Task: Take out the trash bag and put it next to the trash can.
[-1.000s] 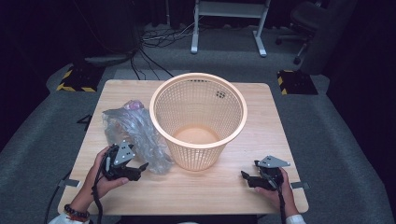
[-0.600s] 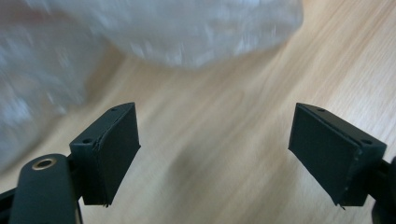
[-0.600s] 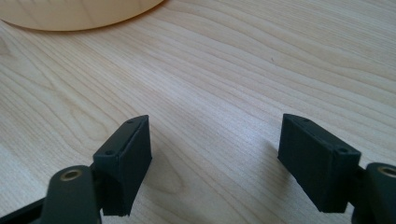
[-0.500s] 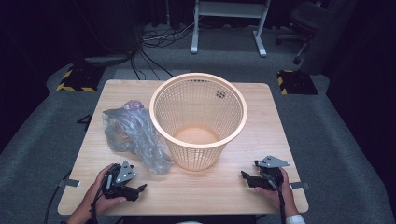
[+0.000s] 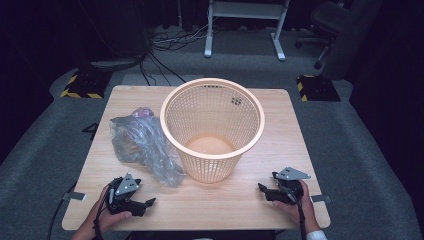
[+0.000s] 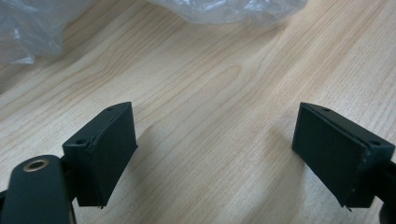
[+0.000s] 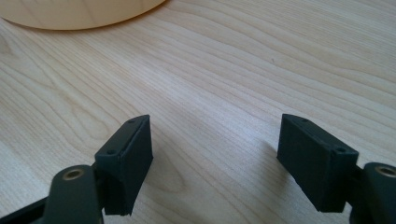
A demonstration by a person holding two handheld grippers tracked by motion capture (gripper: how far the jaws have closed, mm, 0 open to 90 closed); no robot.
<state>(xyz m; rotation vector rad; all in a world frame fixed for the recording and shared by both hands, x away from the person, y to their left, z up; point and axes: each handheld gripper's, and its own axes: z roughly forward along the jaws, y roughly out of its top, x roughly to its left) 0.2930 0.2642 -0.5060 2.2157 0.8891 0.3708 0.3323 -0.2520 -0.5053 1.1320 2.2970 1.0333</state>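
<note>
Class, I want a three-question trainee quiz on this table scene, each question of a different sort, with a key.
1. True or false: the plastic bag lies inside the basket.
2. Which gripper is nearer the bag? A) left gripper B) right gripper
3. Fill in: both grippers' jaws stand ____ over the table.

Key:
1. False; the bag lies on the table beside the basket, against its wall.
2. A
3. open, with nothing between them.

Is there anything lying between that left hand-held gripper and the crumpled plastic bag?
Nothing visible. Bare wooden table lies between the open left hand-held gripper and the plastic bag, which rests beside the basket.
</note>
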